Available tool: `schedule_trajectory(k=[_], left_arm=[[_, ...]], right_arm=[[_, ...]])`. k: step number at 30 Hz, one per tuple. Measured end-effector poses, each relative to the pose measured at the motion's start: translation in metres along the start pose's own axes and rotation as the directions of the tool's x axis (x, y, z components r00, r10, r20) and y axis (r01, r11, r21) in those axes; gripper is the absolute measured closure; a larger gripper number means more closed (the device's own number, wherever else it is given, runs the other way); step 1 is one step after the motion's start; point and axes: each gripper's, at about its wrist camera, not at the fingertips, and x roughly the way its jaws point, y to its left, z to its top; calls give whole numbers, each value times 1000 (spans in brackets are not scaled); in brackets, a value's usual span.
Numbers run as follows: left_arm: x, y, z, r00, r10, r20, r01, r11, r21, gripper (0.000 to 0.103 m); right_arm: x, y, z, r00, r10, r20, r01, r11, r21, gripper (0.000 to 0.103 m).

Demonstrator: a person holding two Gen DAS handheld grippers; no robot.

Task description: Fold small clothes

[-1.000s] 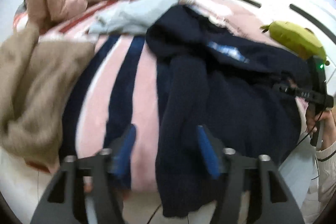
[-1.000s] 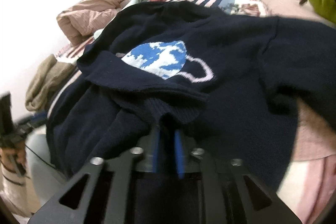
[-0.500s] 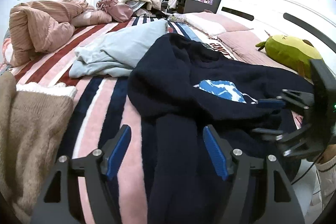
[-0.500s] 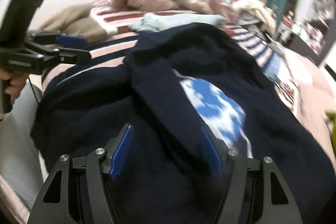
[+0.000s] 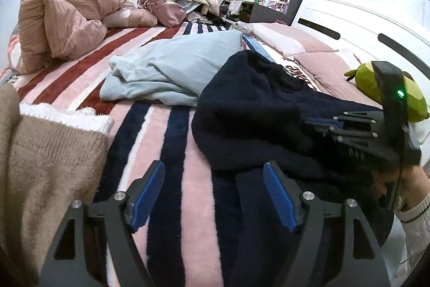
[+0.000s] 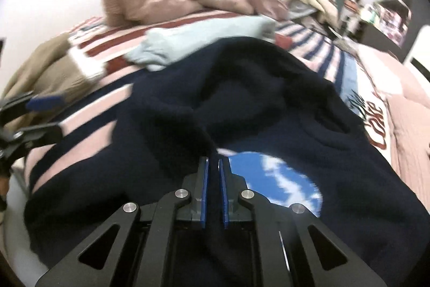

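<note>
Right wrist view: navy sweater [image 6: 268,109] lies heaped on the striped bedspread [image 6: 88,123], its blue-and-white motif partly showing. Our right gripper [image 6: 212,176] has its blue pads nearly together, pinching a ridge of the dark knit. Our left gripper [image 5: 212,195] hovers wide open over the sweater's near edge, holding nothing. A light blue garment [image 5: 172,71] sits just beyond, a tan knit [image 5: 45,166] to the left. Risk, as we judge it: thick knit slipping from a one-sided pinch, bunching the fold.
</note>
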Motion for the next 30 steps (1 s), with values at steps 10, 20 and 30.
schedule_trajectory(k=[10, 20, 30], left_arm=[[9, -5, 4, 1000, -19, -3, 19, 1000, 0, 30], [5, -31, 6, 998, -65, 1, 65, 997, 30, 26], [-21, -53, -13, 999, -39, -16, 40, 998, 41, 26]], right_arm=[[0, -60, -21, 997, 38, -63, -27, 985, 168, 99], [-89, -116, -124, 997, 72, -33, -56, 931, 361, 24], [-60, -61, -129, 993, 119, -6, -114, 964, 241, 53]])
